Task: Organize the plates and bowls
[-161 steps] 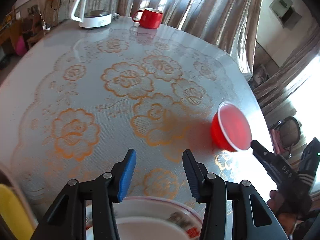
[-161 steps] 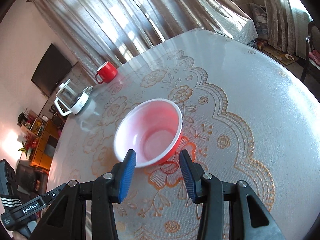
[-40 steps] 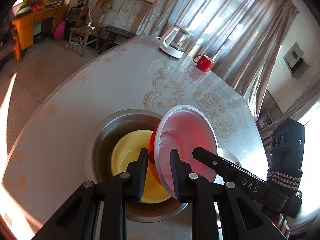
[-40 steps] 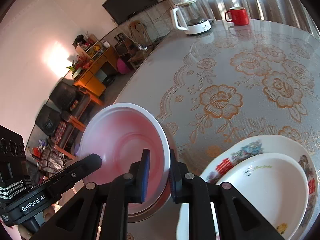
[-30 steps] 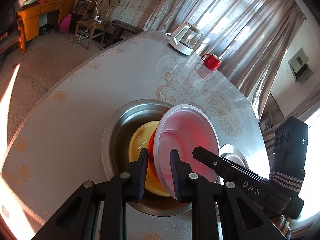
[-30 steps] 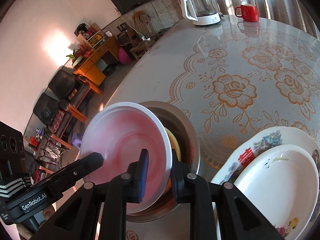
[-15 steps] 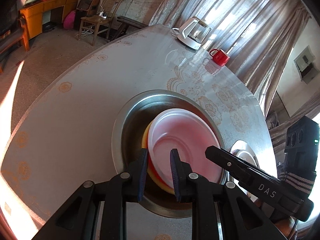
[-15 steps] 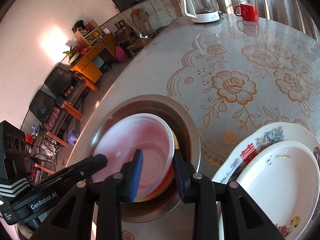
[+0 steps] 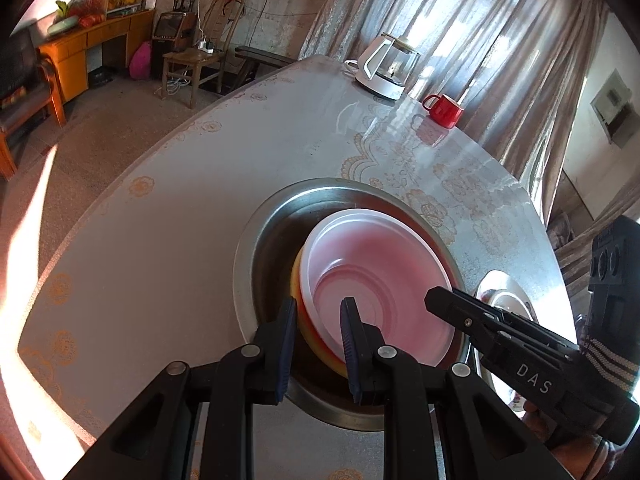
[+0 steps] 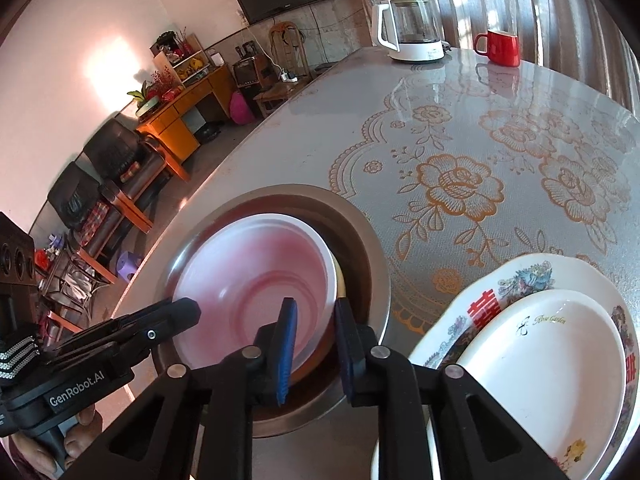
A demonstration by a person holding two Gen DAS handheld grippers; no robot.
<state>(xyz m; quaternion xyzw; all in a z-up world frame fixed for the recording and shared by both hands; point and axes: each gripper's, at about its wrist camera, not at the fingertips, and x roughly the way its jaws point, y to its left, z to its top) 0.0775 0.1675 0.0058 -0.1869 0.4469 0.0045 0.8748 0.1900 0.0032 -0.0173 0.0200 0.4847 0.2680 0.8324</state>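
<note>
1. The red bowl [image 9: 380, 284], which a second ago was held tilted on edge above the steel basin [image 9: 256, 240], now sits level inside it, nested on the yellow bowl [image 9: 297, 280] already there.
2. That suggests the stacking step for this bowl is about done: bowls gather in the steel basin, while the plates stay apart just to the basin's right.
3. The left hand-held gripper [image 9: 318, 344] straddles the near rim of the red bowl, one blue pad [image 9: 287, 340] outside the wall and the other inside. The gap looks a little wider than the rim, so it reads as slackened, though I cannot tell whether a pad still touches.
4. The right hand-held gripper [image 10: 314, 350] straddles the bowl's rim on the side of the basin nearest the plates, its jaws parted further than half a second ago; it appears to have let go.
5. Just right of the basin, the white plate [image 10: 548, 364] lies on the patterned plate [image 10: 520, 276] on the worktop [image 10: 460, 128].
6. Far beyond the basin stand a glass kettle [image 10: 412, 28] and a red mug [image 10: 500, 48].
</note>
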